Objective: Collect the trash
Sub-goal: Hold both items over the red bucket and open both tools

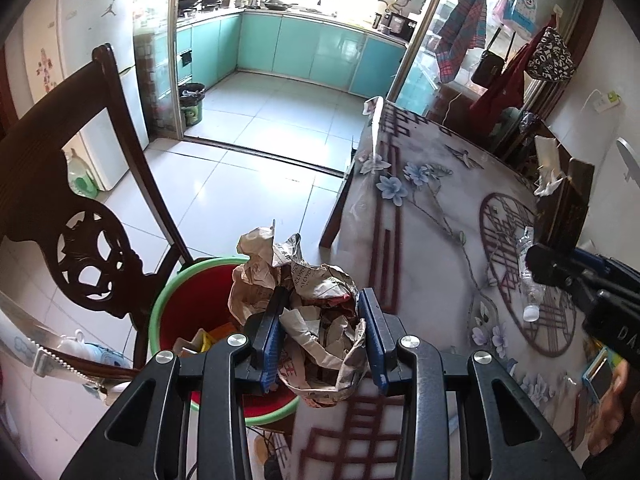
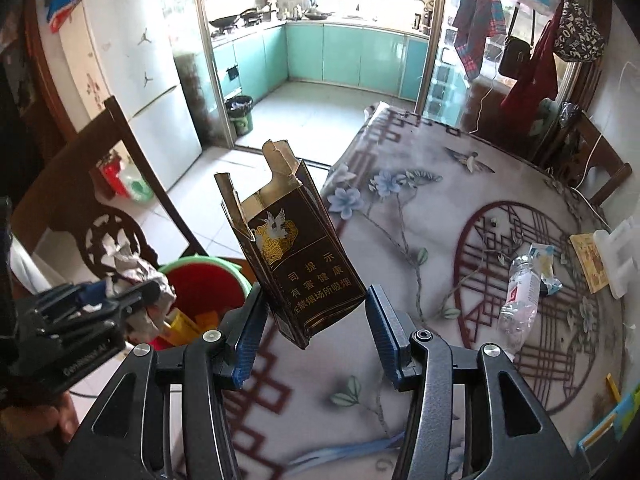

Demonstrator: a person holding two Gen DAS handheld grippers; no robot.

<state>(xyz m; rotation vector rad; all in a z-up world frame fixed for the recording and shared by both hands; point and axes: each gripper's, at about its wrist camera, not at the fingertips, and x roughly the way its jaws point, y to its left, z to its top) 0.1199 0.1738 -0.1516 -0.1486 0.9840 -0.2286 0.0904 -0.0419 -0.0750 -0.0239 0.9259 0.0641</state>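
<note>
Trash is held in both tools: the left tool (image 1: 322,334) has its blue pads pressed on a crumpled wad of grey-brown newspaper (image 1: 308,300), which hangs over the edge of the desk (image 1: 432,216) and partly over the round red plastic bucket with a green rim (image 1: 192,300) at about nine o'clock from the wad. Inside the bucket some yellow and orange scraps (image 1: 212,338) show. The right tool (image 2: 314,334) grips the lower end of an opened dark-brown and gold cigarette pack printed with a white crane (image 2: 296,256), held tilted above the desk's near edge, its torn flaps uppermost. On the flower-and-lattice patterned cloth that covers the desk, at about three o'clock from the pack, lies a crushed clear plastic bottle with a white cap (image 2: 520,296), beside a pale blue wrapper (image 2: 544,260) and a small yellow card (image 2: 590,262). A dark carved wooden chair (image 1: 88,240) stands behind the bucket at ten o'clock. Farther off, at twelve o'clock, a doorway opens onto a kitchen with turquoise cabinets (image 1: 304,48), and a black-lined waste bin (image 1: 192,102) stands just inside it at eleven o'clock.
</note>
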